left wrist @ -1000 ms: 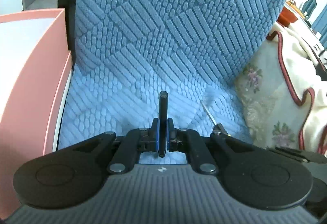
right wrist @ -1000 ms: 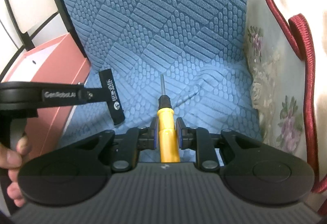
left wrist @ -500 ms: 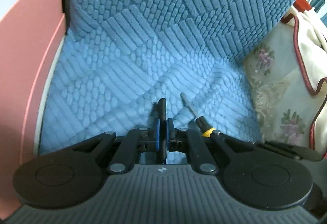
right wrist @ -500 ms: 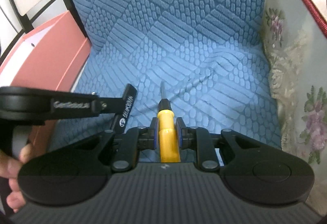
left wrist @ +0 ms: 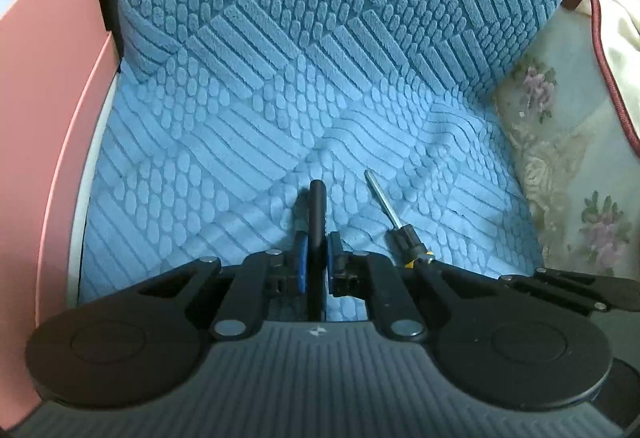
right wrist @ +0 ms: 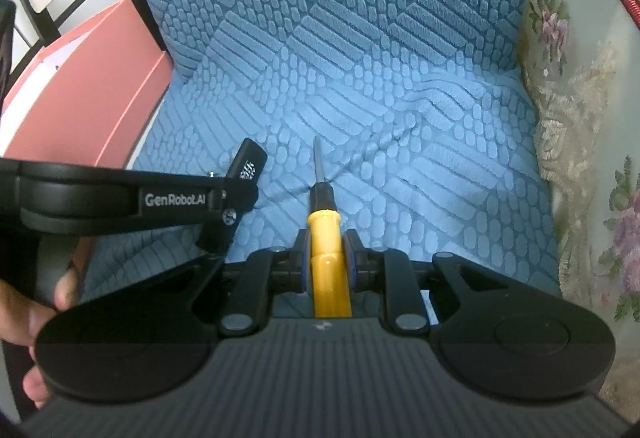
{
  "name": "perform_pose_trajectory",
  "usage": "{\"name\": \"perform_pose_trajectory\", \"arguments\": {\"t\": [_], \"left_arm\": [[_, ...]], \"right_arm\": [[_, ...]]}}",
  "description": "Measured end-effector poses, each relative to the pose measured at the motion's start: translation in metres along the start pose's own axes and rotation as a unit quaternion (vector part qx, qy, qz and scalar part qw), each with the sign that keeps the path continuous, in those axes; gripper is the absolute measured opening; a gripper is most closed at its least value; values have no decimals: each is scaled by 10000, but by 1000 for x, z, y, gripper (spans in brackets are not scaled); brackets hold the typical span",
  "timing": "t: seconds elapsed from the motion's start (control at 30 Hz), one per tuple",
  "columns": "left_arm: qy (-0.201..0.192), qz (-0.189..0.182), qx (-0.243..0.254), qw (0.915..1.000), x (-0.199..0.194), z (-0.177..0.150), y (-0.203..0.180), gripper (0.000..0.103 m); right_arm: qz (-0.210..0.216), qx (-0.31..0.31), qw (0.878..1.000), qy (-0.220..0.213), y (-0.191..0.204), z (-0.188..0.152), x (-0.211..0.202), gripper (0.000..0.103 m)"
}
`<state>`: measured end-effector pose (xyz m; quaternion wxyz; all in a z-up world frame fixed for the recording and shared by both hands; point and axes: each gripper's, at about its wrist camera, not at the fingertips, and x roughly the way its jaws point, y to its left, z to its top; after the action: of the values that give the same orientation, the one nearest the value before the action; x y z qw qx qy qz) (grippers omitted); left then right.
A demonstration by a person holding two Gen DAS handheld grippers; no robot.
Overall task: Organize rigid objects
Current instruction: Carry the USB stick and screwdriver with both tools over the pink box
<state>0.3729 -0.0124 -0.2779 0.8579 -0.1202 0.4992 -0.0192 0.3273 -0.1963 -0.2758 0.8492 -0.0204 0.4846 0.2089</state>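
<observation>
Between the left gripper's [left wrist: 316, 264] closed jaws a flat black bar [left wrist: 316, 214] is clamped; the right gripper's [right wrist: 325, 262] jaws grip a yellow screwdriver [right wrist: 326, 238]. Released carelessly, either could roll across the soft blue cushion [left wrist: 224, 142].

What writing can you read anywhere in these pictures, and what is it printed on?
"GenRobot.AI": white letters on the side of the left gripper, seen from the right wrist.
White print on the flat black bar it holds: too small and tilted to read.
Nothing else carries text.
</observation>
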Motion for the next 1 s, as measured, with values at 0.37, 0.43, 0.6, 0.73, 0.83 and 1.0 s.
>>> {"name": "perform_pose_trajectory", "arguments": {"t": [0.37,0.43,0.6,0.73,0.83,1.0], "left_arm": [[-248,-103,-156,9995,-28,-7,3,11],[-257,-182,-197,9993,-40,-10,4,11],[-330,-281,-302,9986,-78,-26,7,11],[-342,-302,-460,9979,-107,-42,15,11],[-381,-309,-531,9974,-130,-54,18,11],[-447,-373,-553,9968,-164,-71,14,11]], "right_arm": [[-173,-49,9993,-329,9,-6,-16,21],[-156,-19,9993,-346,11,-9,-25,21],[-117,-143,9987,-466,27,-11,-57,21],[-46,-204,9984,-525,37,-19,-86,21],[-22,-105,9983,-565,40,-27,-106,21],[21,17,9980,-634,46,-41,-139,21]]}}
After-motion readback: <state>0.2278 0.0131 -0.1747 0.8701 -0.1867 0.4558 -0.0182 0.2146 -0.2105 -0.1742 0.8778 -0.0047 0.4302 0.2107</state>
